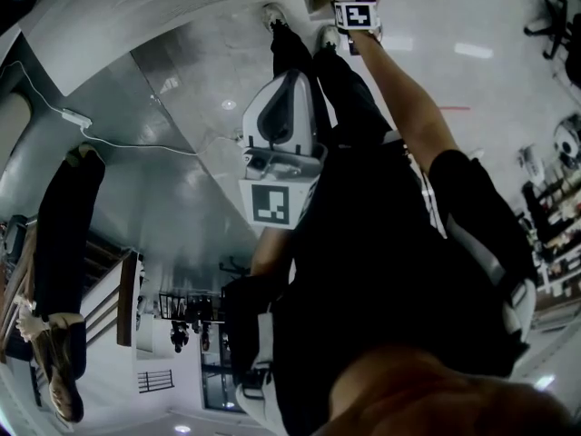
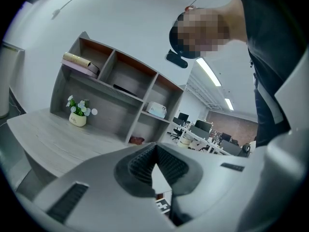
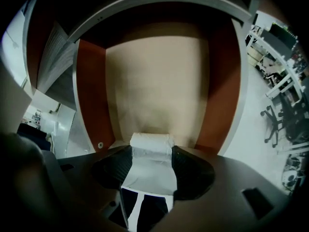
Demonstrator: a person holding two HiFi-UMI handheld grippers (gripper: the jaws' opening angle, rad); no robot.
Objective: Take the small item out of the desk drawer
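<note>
the right gripper (image 3: 152, 152) had its dark, ribbed jaws clamped on the small white item (image 3: 151, 140). the item looked soft, and its rounded, roll-shaped end poked just past the jaw tips. straight ahead of the jaws lay the open desk drawer (image 3: 89, 91), with a smooth pale beige floor and reddish-brown side walls. the left gripper (image 2: 155, 150) was closed with nothing in it, its ribbed pads meeting at the tips. a grey wood-grain desk top (image 2: 53, 139) lay ahead of it.
</note>
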